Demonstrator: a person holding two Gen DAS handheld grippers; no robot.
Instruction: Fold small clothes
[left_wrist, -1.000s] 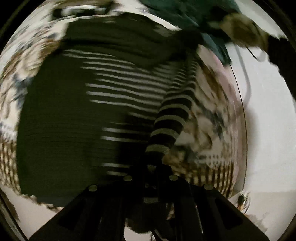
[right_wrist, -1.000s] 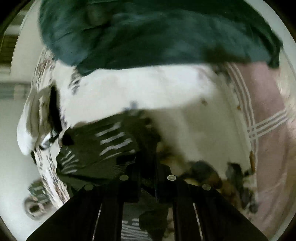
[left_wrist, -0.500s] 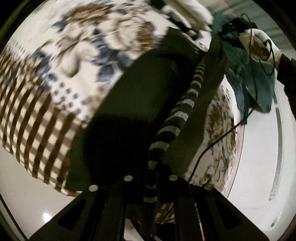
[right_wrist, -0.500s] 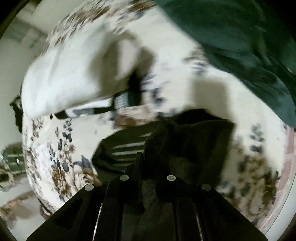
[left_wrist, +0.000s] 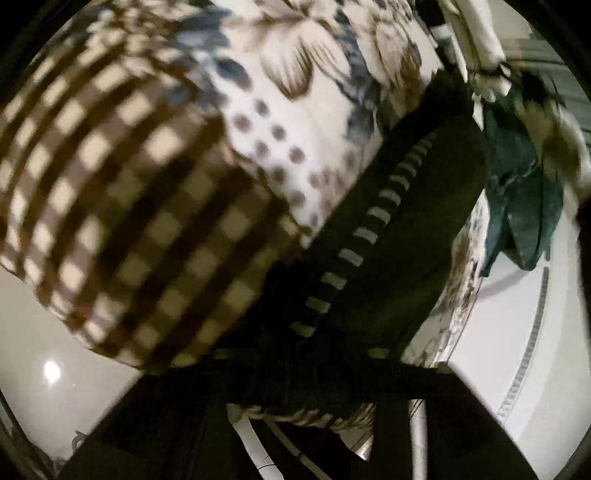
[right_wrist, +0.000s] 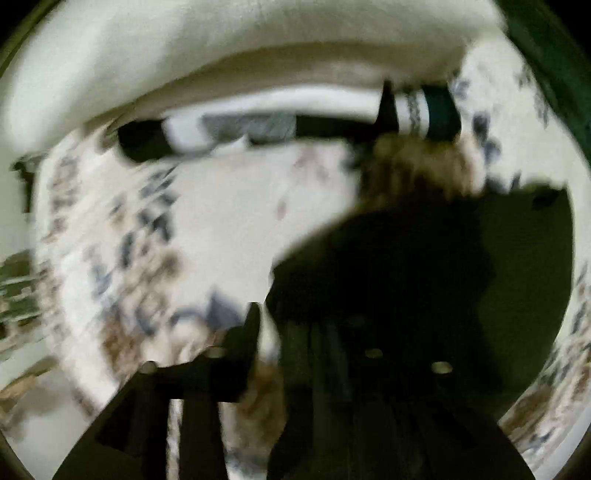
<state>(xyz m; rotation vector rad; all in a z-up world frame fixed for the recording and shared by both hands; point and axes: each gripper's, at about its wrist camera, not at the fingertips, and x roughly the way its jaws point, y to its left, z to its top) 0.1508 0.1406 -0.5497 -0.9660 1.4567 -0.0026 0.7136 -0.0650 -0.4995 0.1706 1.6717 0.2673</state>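
Lying folded on floral bedspread (left_wrist: 314, 110): one dark striped garment (left_wrist: 388, 229). Beside it one teal garment (left_wrist: 524, 206), one white garment (right_wrist: 221, 55). Left gripper (left_wrist: 306, 373) and right gripper (right_wrist: 314, 339) jaws opening, partway apart, dark cloth between; grip unclear.

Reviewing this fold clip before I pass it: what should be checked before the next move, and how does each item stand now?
1. Dark striped garment lies on the floral cloth: ok.
2. Left gripper jaws opening, garment between them; fully let go: cannot tell.
3. Right gripper jaws opening, dark fabric over its right finger; released: cannot tell.
4. Fold edges lined up: cannot tell, both views blurred.
5. White folded item apart from the dark garment: ok.
6. Teal garment hangs over the edge, not yet folded: not ok.
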